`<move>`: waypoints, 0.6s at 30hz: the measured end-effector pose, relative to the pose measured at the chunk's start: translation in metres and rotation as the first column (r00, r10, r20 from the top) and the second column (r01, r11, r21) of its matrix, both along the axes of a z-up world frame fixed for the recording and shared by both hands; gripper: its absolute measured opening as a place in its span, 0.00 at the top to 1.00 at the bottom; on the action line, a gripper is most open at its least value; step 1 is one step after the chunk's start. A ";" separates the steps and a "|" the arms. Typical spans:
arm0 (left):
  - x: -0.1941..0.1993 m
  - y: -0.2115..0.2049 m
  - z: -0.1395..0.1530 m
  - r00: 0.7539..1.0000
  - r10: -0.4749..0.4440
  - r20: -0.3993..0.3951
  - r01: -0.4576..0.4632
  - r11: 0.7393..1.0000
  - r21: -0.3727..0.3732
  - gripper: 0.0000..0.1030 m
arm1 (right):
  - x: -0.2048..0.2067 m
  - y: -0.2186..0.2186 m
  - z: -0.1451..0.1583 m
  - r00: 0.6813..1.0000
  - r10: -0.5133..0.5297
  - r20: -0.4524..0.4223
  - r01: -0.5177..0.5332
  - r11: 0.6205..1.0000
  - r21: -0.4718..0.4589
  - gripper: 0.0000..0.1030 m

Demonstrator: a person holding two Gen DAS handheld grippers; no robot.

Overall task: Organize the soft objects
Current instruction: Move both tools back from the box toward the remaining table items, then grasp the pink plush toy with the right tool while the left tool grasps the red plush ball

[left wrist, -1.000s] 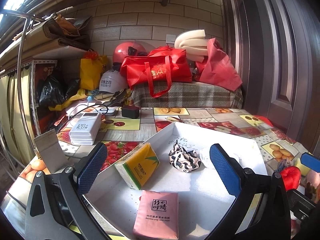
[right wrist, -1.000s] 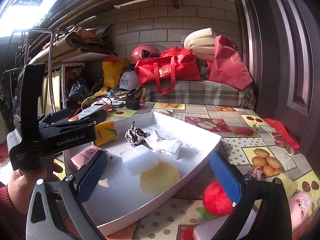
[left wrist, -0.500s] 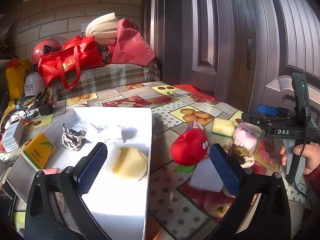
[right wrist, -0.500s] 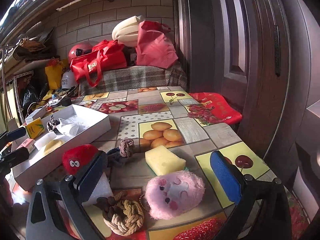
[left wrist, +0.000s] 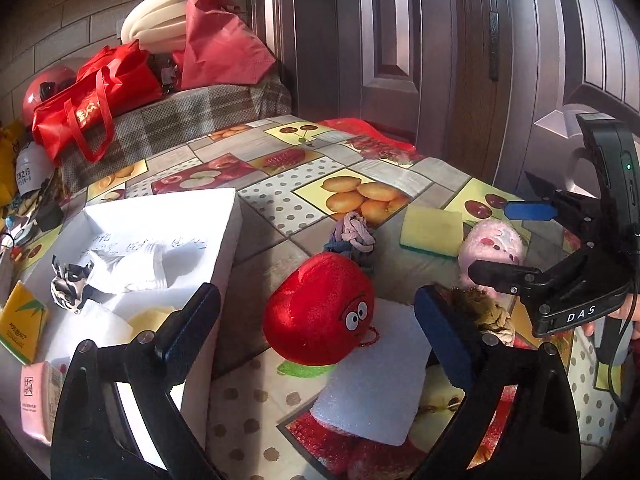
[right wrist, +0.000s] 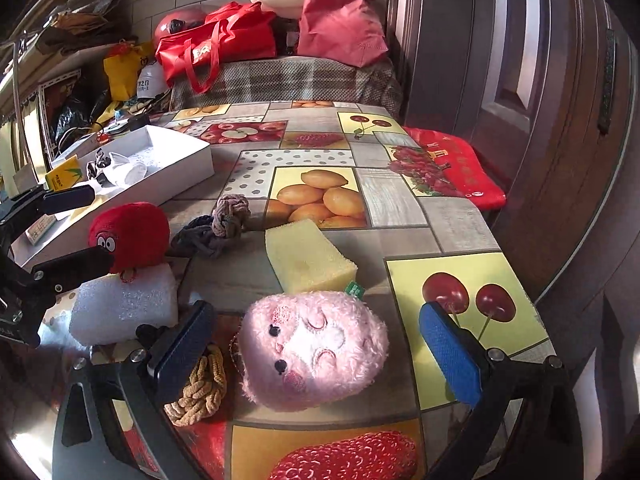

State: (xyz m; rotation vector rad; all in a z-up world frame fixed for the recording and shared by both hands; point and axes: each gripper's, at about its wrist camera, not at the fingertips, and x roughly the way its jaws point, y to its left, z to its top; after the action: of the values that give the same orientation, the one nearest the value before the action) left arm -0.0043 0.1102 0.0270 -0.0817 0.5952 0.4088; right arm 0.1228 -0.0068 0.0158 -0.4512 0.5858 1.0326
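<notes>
Fruit-print cloth covers the counter (right wrist: 400, 200); at its left edge sits my white box (left wrist: 230, 220), already holding small soft pieces. Beside it, I judge the loose toys await sorting. My left claw (left wrist: 318, 332) straddles the red plush (left wrist: 320, 308), jaws closing but not yet touching; its eyes face right. My right claw (right wrist: 316, 344) stands apart around the pink plush (right wrist: 316, 348), face up, long axis crosswise.

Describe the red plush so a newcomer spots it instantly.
Start at the white box on the fruit-print tablecloth. Just right of it, a round red plush leans on a white foam block. It alone has googly cartoon eyes.
</notes>
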 end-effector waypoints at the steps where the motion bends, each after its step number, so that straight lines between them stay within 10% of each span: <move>1: 0.006 0.000 -0.001 1.000 0.004 -0.020 -0.004 1.000 0.009 0.11 | 0.001 0.002 -0.002 1.000 0.003 -0.011 -0.003 1.000 -0.017 0.10; 3: 0.015 0.001 -0.005 0.998 0.020 -0.059 -0.019 1.000 0.015 0.29 | 0.007 0.003 -0.006 0.999 0.003 -0.042 -0.005 0.999 -0.036 0.35; 5: 0.022 0.004 -0.010 0.995 0.022 -0.101 -0.022 1.000 0.003 0.42 | 0.011 0.003 -0.007 0.998 0.004 -0.070 -0.006 0.999 -0.035 0.35; 11: 0.017 0.002 -0.009 0.997 0.001 -0.078 -0.002 1.000 -0.011 0.50 | 0.007 -0.009 0.000 0.999 -0.013 -0.046 0.015 1.000 0.026 0.37; 18: -0.021 -0.015 0.013 0.990 0.020 0.137 -0.033 0.995 0.097 0.50 | 0.004 -0.032 0.018 0.997 -0.081 0.009 0.079 0.982 0.174 0.37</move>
State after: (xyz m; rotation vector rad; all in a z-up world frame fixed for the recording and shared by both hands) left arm -0.0254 0.0951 0.0405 -0.0225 0.4397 0.4541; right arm 0.1271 -0.0387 0.0334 -0.2805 0.4909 0.9926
